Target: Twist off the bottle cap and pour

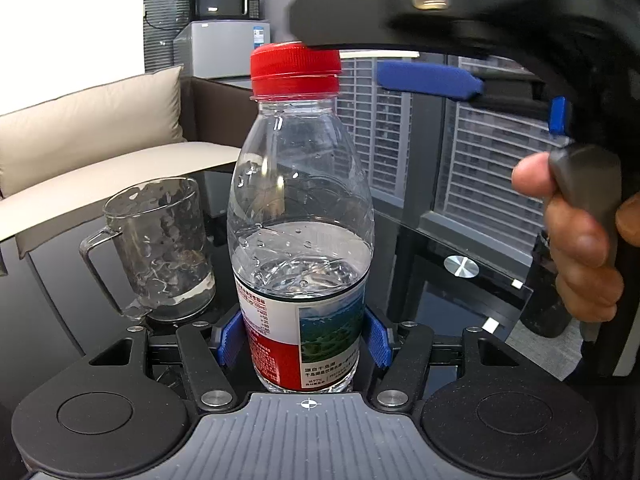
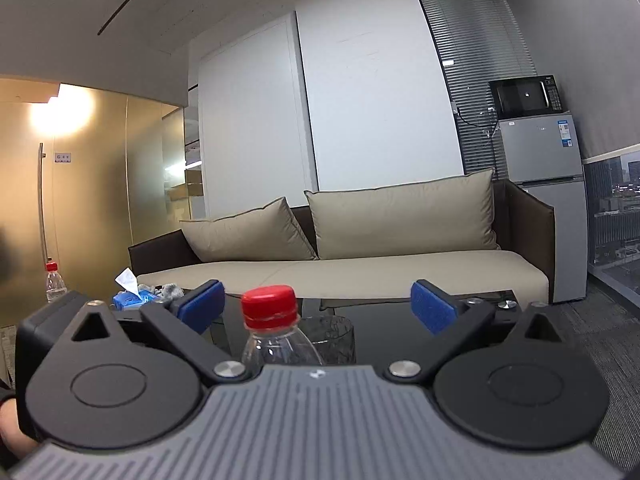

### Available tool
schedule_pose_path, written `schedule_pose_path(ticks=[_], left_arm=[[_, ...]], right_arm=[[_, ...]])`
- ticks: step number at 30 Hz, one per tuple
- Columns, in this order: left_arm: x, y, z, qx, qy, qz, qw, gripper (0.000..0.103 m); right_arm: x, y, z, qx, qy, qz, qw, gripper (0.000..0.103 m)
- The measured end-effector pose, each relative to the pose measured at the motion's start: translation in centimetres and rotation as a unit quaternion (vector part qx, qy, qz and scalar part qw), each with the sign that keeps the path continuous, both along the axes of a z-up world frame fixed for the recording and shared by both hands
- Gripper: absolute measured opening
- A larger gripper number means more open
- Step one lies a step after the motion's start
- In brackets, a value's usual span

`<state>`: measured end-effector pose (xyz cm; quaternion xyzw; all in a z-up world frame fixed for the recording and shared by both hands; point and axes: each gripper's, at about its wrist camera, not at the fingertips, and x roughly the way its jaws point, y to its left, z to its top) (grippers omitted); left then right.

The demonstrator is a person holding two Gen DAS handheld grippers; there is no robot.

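A clear water bottle (image 1: pixel 300 216), about half full, stands upright on the dark glass table with its red cap (image 1: pixel 295 67) on. My left gripper (image 1: pixel 305 338) is shut on the bottle's labelled lower body. My right gripper (image 2: pixel 318 308) is open; the red cap (image 2: pixel 270 306) sits between its blue pads (image 2: pixel 202 305), nearer the left one and not touched. In the left wrist view the right gripper (image 1: pixel 430 80) reaches in from the right at cap height. A clear glass mug (image 1: pixel 158 248) with a little water stands left of the bottle.
A beige sofa (image 2: pixel 340 264) stands behind the glass table (image 1: pixel 460 264). A second bottle (image 2: pixel 54 282) and a blue tissue pack (image 2: pixel 130 296) sit at the far left. A fridge with a microwave (image 2: pixel 538 184) stands at the right, by the window.
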<state>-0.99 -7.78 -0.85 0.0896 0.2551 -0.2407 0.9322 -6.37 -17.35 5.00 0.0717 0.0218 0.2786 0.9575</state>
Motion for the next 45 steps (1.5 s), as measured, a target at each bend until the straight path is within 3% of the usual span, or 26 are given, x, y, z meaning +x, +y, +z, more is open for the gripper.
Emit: schedule_pose_path(ticks=[7,12,16,22,26,30,45], left_arm=[[0.1,-0.6,-0.3,0.002,0.0,0.0,1.0,0.057],[0.2,-0.8,-0.4,0.002,0.0,-0.001,1.0,0.057],[0.3,-0.9,-0.5,0.002,0.0,-0.002,1.0,0.057],[0.4,-0.9,-0.5,0.001,0.001,-0.001,1.0,0.057],[0.5,-0.9,-0.5,0.002,0.0,-0.002,1.0,0.057],[0.1,-1.0,-0.3,0.003,0.002,-0.004,1.0,0.057],[-1.0,-2.0,-0.1,0.004,0.0,-0.006,1.0,0.057]], right_arm=[[0.2,0.5,-0.2,-0.016,-0.006,0.02,1.0,0.071],[0.2,1.0,-0.2,-0.031,-0.012,0.029,0.999,0.044],[0.0,1.2,-0.2,-0.036,-0.022,0.034,0.999,0.033],[0.0,1.4,-0.2,-0.043,-0.023,0.033,0.998,0.033],[0.7,1.4,0.0,-0.037,-0.001,0.035,0.999,0.033],[0.9,2.6,0.3,-0.076,-0.005,0.024,0.997,0.033],[1.6,2.8,0.8,-0.083,0.012,0.03,0.996,0.033]])
